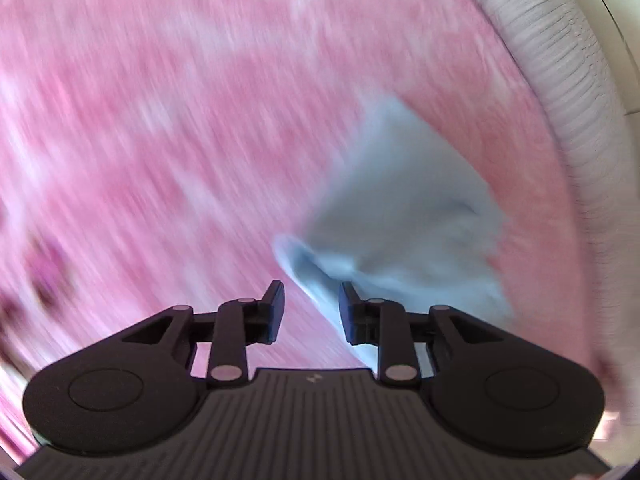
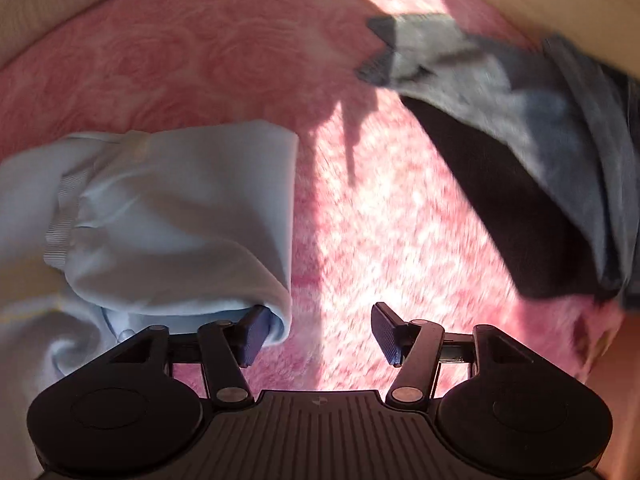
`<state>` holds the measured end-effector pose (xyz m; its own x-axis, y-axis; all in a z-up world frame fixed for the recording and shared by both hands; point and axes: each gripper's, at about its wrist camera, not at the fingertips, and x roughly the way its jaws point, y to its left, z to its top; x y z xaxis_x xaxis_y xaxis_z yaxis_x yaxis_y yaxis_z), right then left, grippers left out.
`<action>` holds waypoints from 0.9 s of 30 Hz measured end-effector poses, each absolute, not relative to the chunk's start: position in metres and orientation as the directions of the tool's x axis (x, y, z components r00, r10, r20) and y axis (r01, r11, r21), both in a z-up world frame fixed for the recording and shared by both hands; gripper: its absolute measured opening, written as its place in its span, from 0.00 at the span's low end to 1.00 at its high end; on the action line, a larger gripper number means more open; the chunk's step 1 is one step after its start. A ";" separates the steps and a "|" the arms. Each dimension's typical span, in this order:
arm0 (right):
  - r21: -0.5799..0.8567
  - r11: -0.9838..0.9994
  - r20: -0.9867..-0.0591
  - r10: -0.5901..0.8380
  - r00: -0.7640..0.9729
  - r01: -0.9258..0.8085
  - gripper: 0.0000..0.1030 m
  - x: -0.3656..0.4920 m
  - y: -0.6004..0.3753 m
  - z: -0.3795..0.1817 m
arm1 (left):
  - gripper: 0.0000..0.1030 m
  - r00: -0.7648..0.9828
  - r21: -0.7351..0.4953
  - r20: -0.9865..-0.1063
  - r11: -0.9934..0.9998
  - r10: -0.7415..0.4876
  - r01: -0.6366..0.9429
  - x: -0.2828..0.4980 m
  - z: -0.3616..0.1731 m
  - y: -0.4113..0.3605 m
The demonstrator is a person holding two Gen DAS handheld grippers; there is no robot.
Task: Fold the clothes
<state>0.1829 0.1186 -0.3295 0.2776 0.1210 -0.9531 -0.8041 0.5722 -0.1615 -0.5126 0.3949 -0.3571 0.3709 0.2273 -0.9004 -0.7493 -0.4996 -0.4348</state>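
Both claws stood apart and empty over the pink bedspread (image 2: pixel 224 60), the left gripper (image 1: pixel 311 308) and right gripper (image 2: pixel 318 334) beside the light blue garment (image 2: pixel 180 216), soft, limp, likely best pinched at its folded edge.

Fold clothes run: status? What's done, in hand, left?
Done: the light blue garment lies folded over on the pink bedspread. In hand: nothing; the right gripper is open, its jaws apart beside that garment; the left gripper also grips nothing, blue cloth showing in its gap. Left: the grey and black clothes lie crumpled.
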 end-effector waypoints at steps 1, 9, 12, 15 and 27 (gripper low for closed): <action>-0.170 0.553 -0.947 0.138 0.291 -0.816 0.56 0.183 0.129 -0.325 | 0.23 0.407 -0.467 -0.884 -0.442 0.228 -0.766 -0.500 -0.350 0.398; -0.120 0.281 -0.907 0.360 0.220 -0.952 0.68 0.152 0.214 -0.334 | 0.33 0.308 -0.210 -0.910 0.330 0.277 -0.920 -0.349 -0.315 0.433; -0.137 0.131 -0.908 0.379 0.178 -0.982 0.80 0.124 0.238 -0.361 | 0.33 0.319 -0.155 -0.907 0.485 0.276 -0.861 -0.302 -0.324 0.442; -0.157 0.034 -0.927 0.339 0.159 -0.987 0.81 0.118 0.247 -0.401 | 0.33 0.320 -0.121 -0.909 0.567 0.266 -0.815 -0.276 -0.341 0.442; -0.316 0.353 -0.880 0.239 0.411 -0.881 0.00 0.213 0.175 -0.347 | 0.33 0.338 -0.088 -0.908 0.677 0.247 -0.730 -0.266 -0.349 0.460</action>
